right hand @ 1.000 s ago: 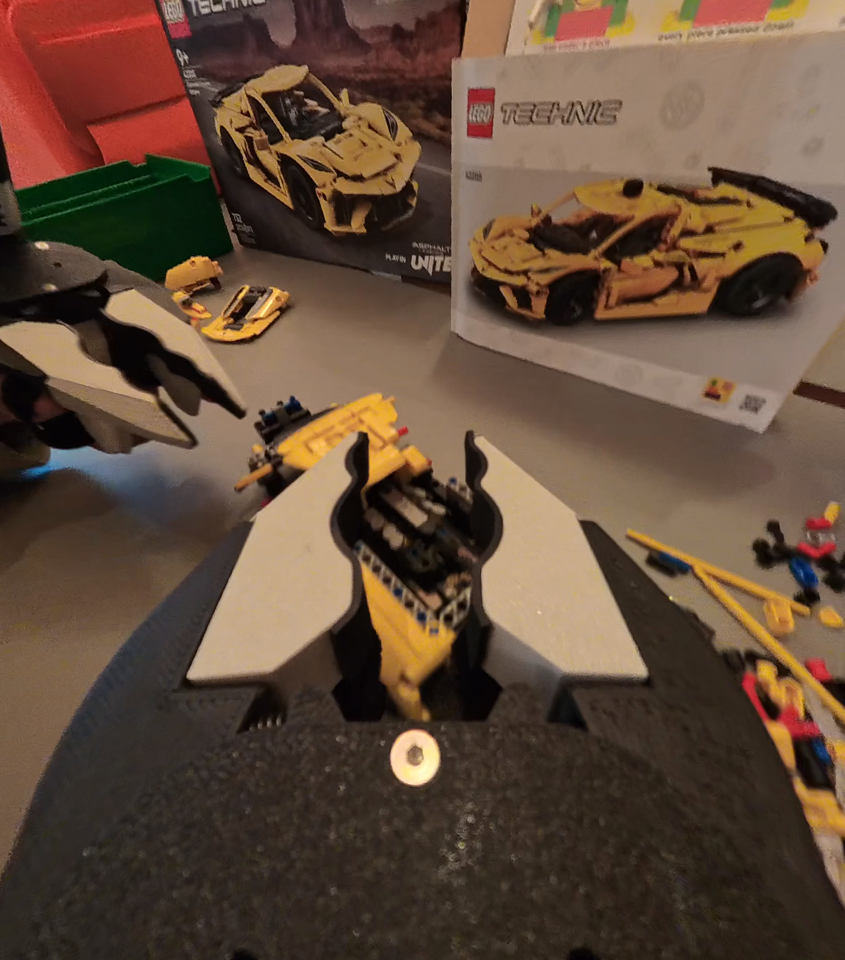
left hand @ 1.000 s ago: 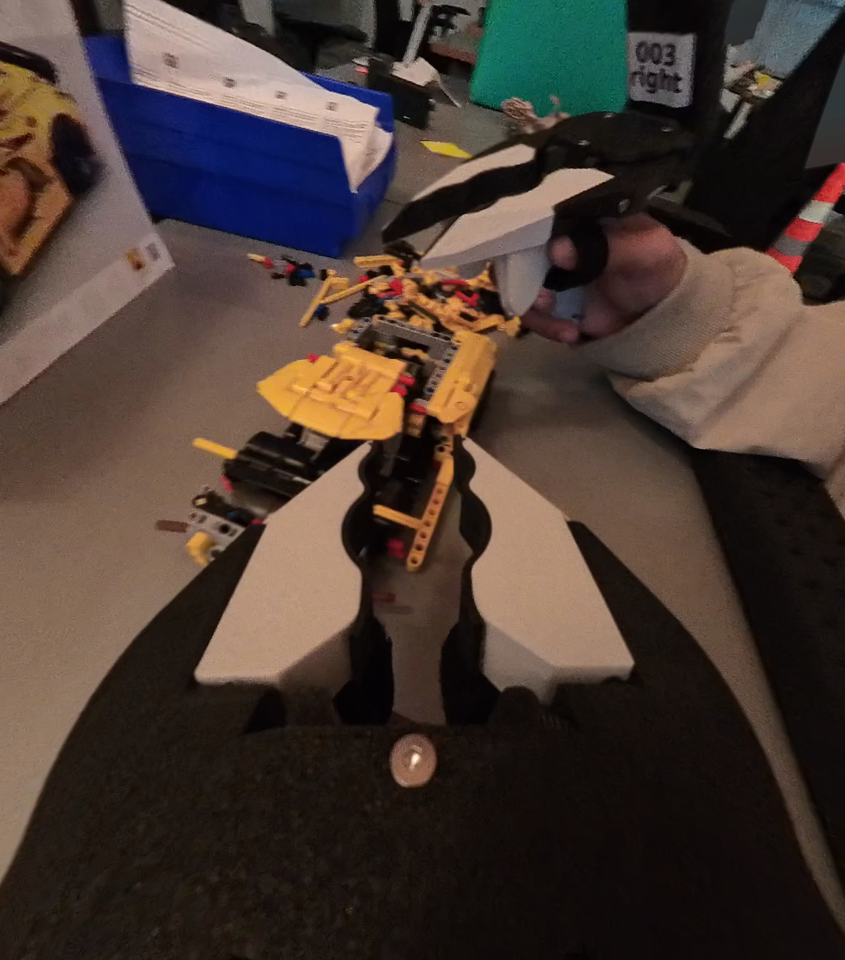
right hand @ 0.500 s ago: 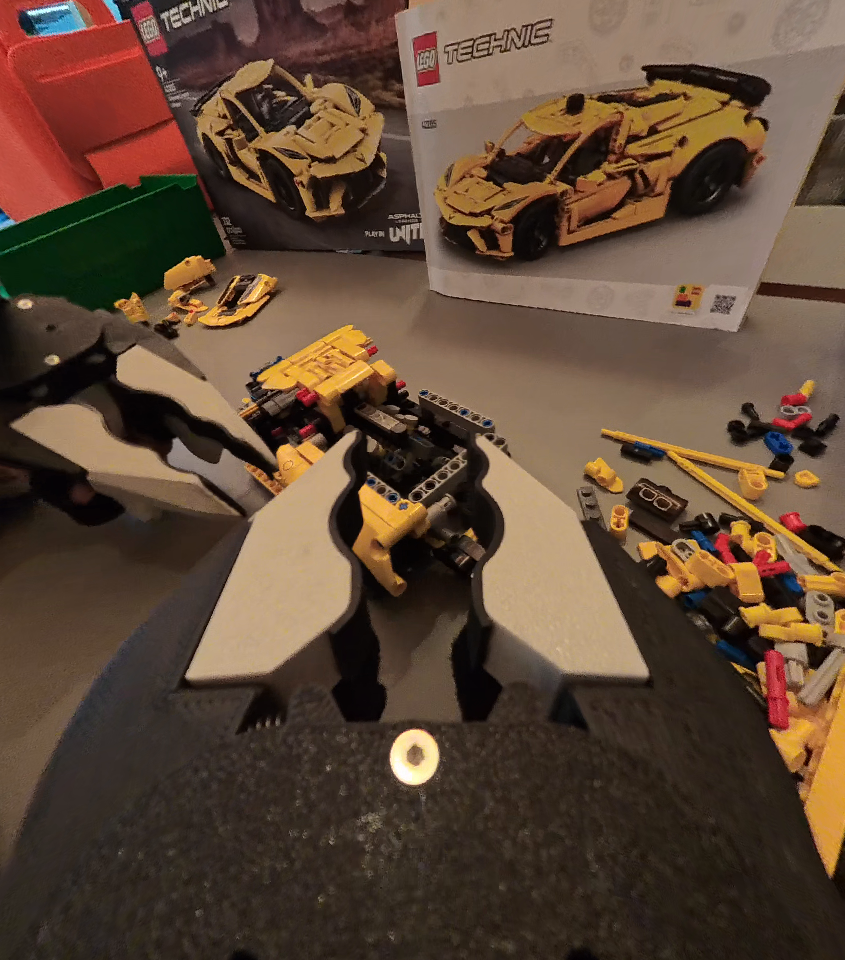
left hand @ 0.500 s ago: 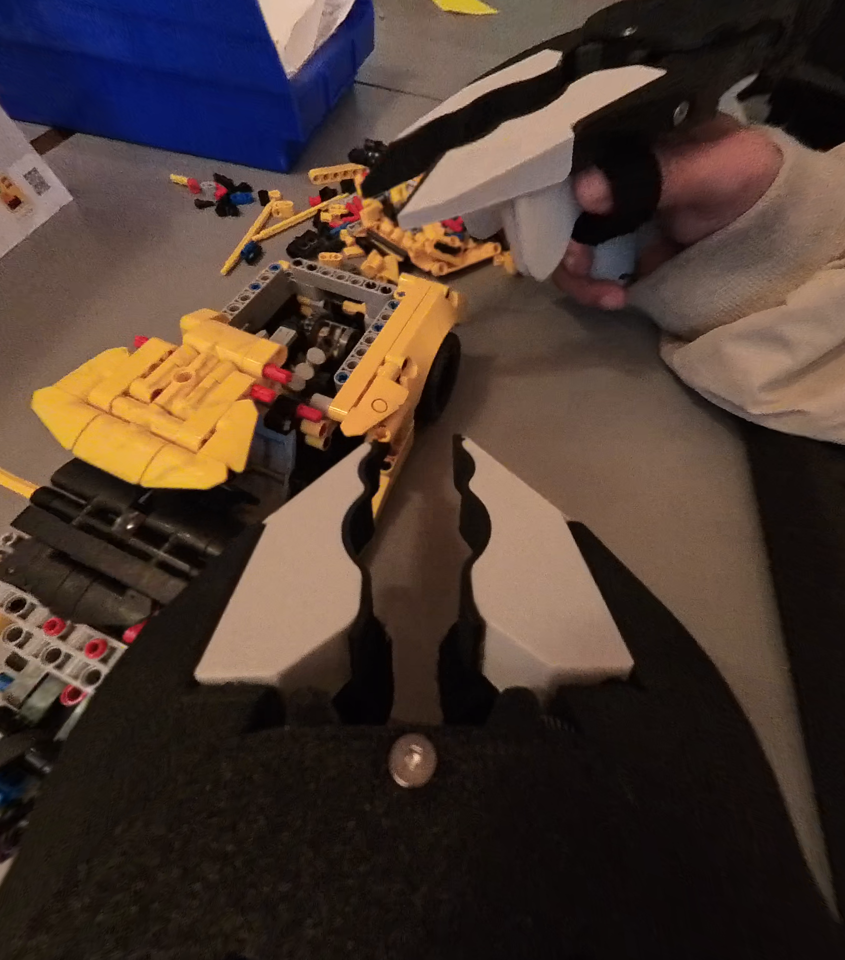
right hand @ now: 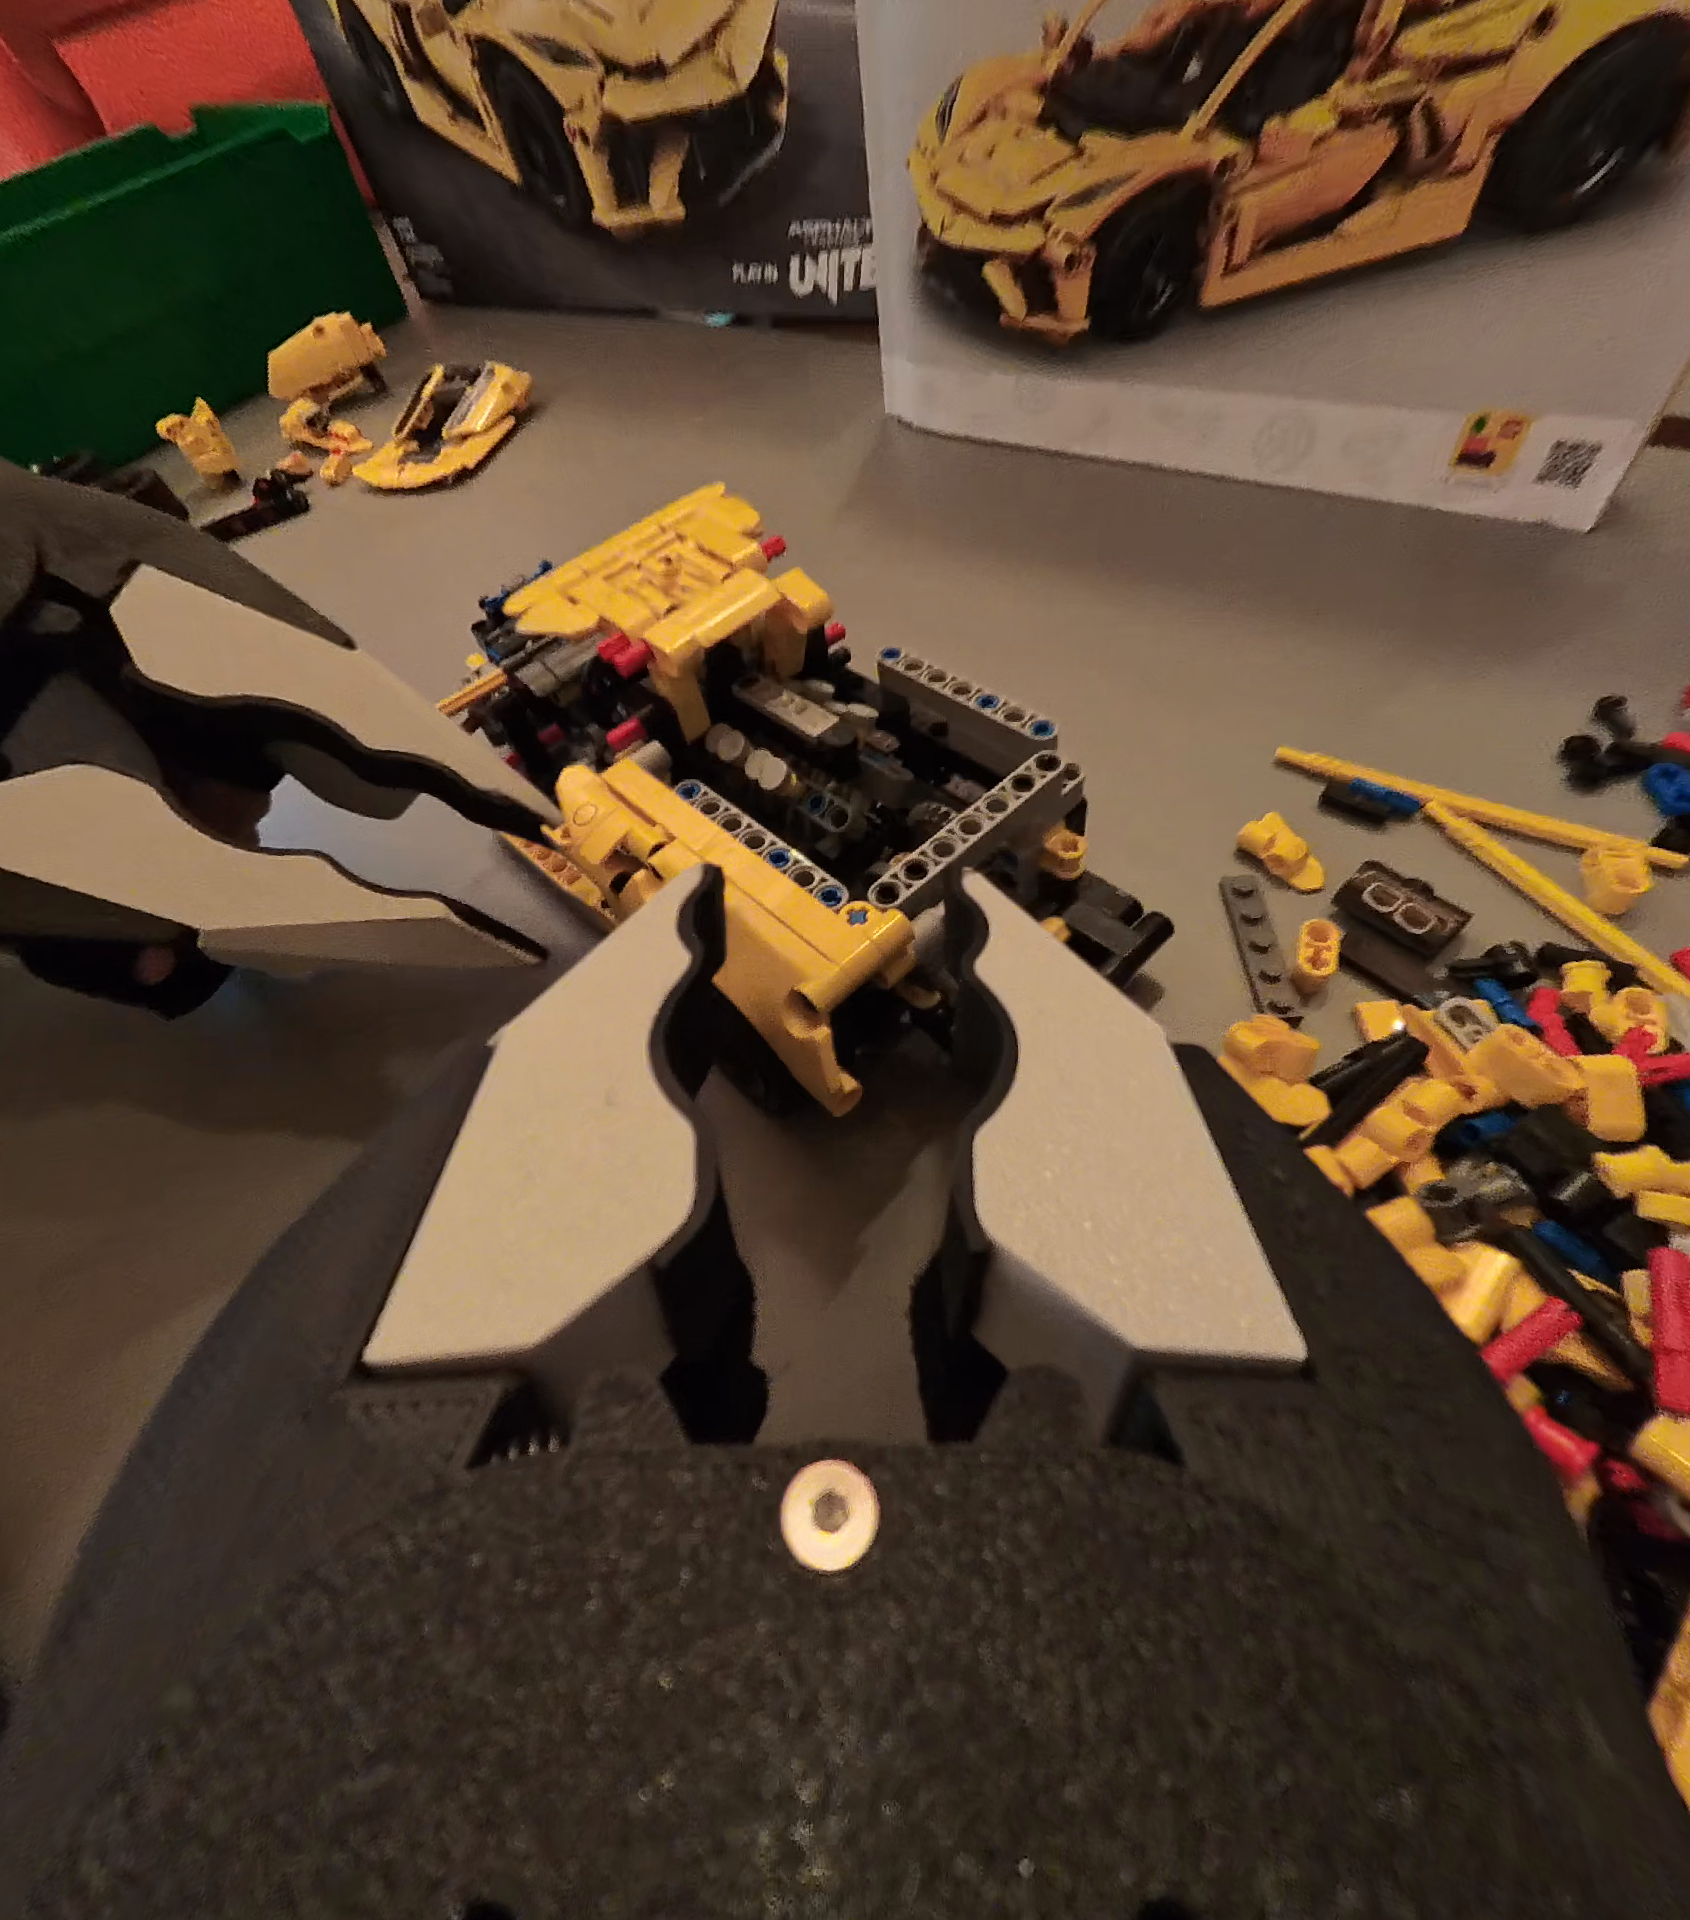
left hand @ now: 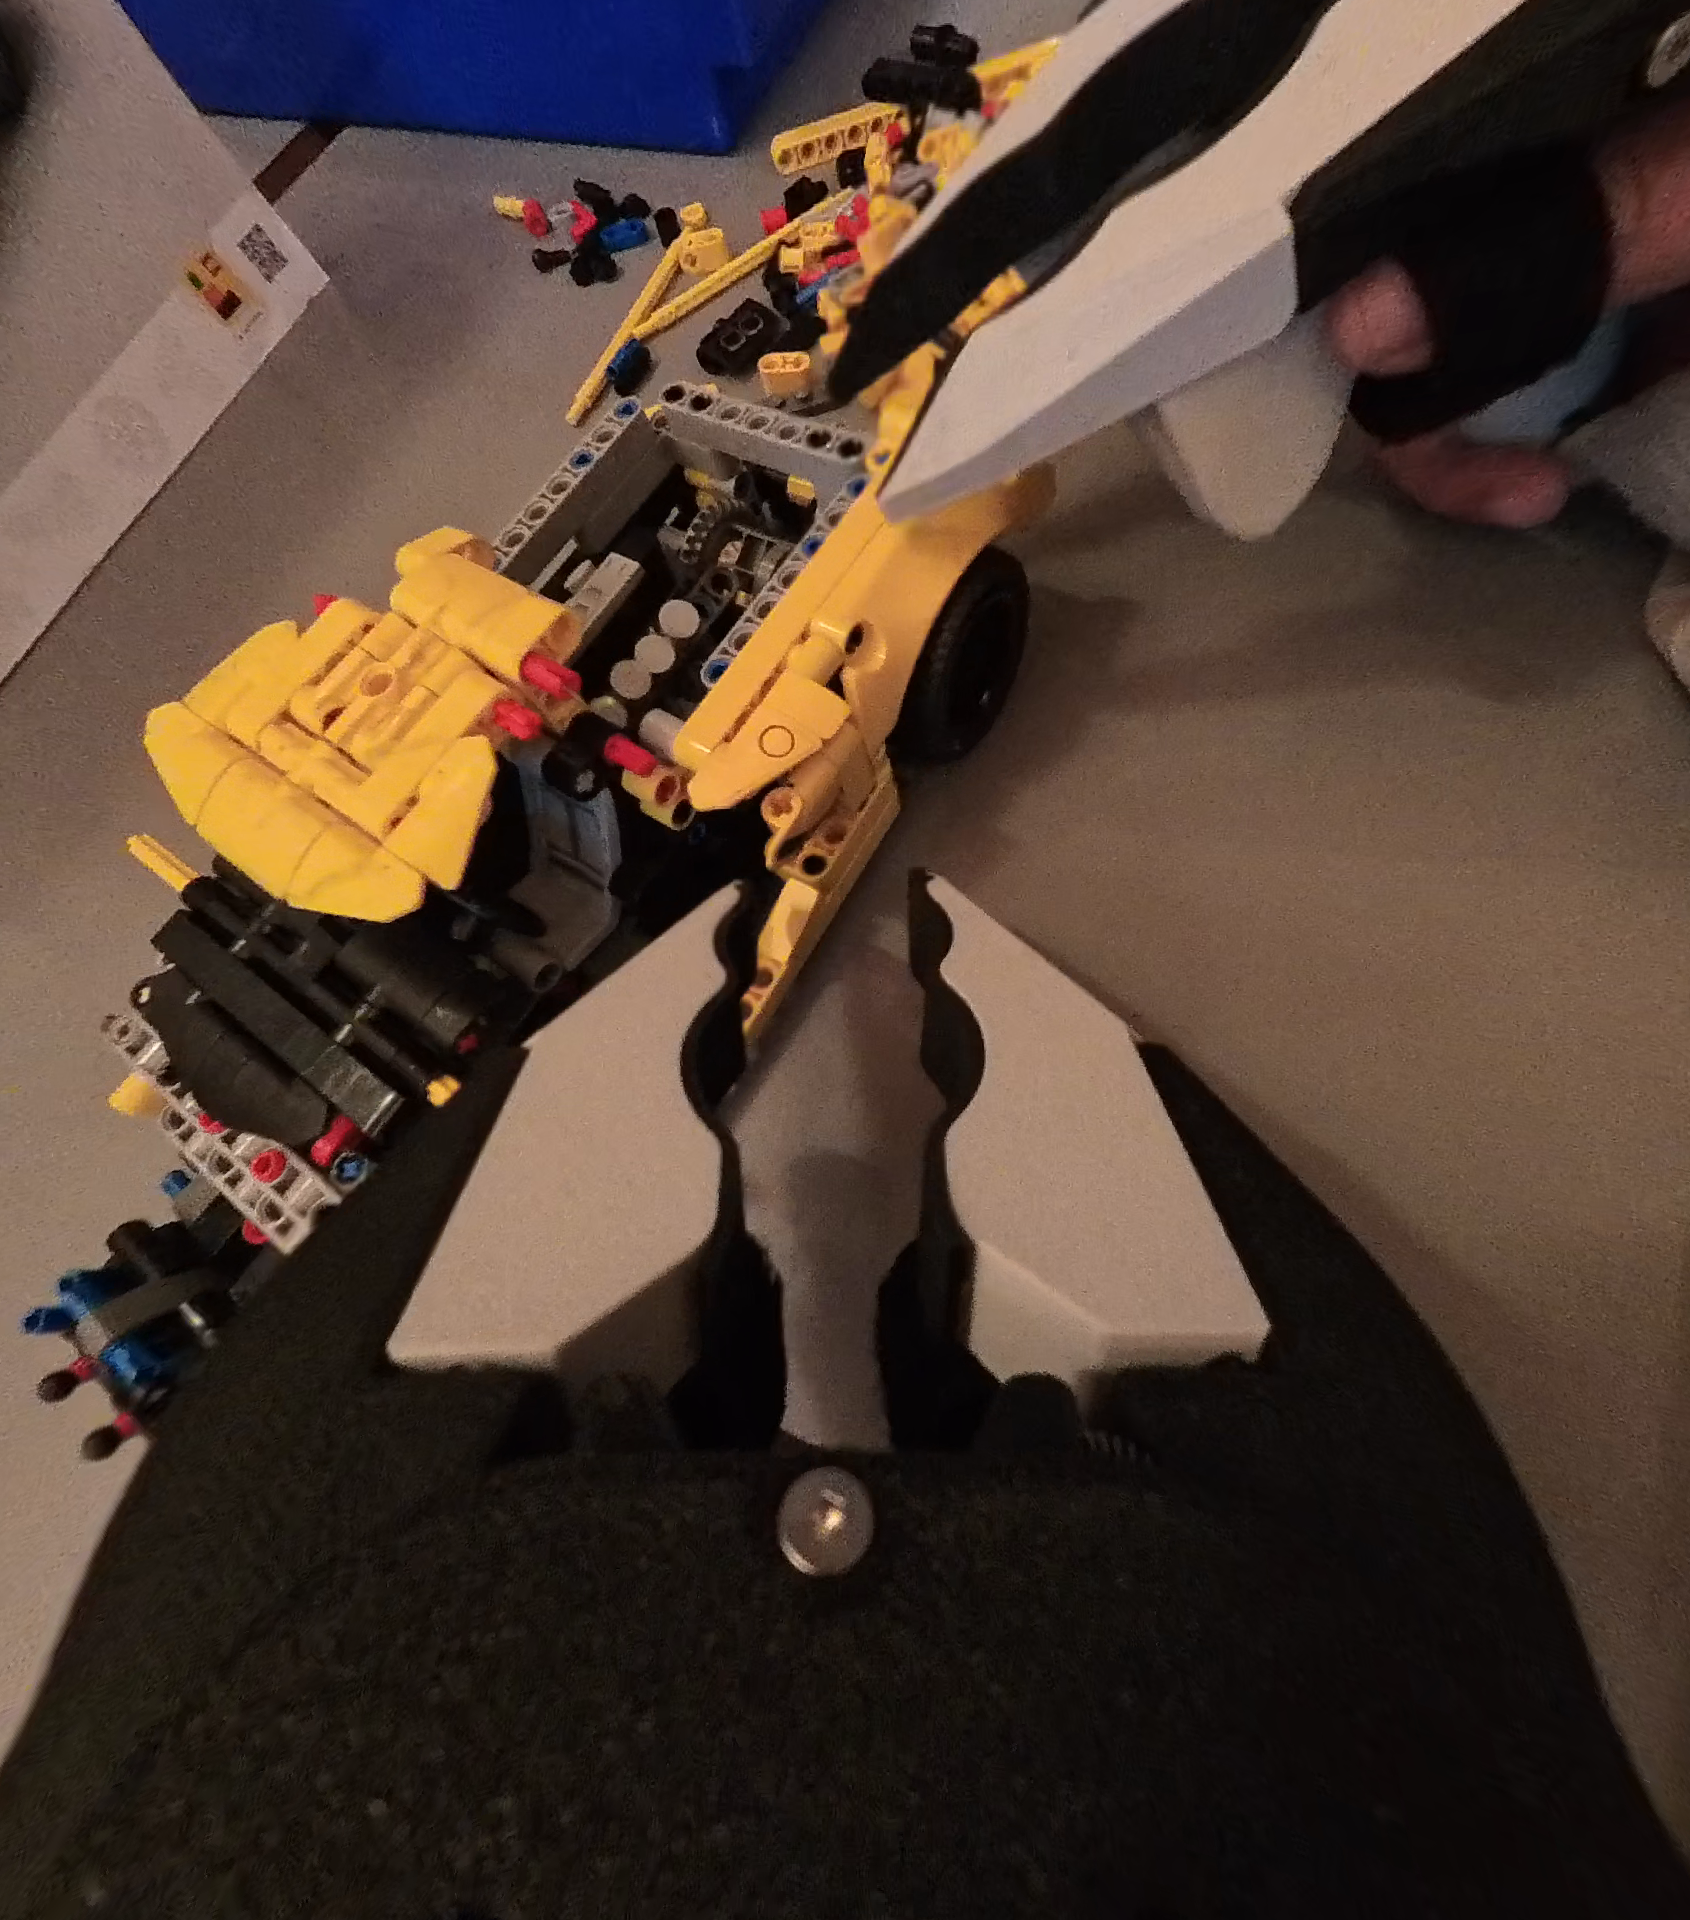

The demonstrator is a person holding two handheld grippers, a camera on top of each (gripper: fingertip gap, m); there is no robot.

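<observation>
Jaws apart on both: left gripper (left hand: 825, 914) and right gripper (right hand: 836, 904) flank the half-built yellow car (right hand: 768, 769) mid-bench, gripping nothing. Chassis bare, loose parts pile (right hand: 1547, 1122) beside it, so plenty left I'd guess.

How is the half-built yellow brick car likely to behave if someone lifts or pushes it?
The half-built car would probably roll if pushed: a black wheel is fitted. Lifted by one end, it may shed parts, since the yellow roof panel stands propped up. Its open beam frame suggests little weight for its size.
</observation>
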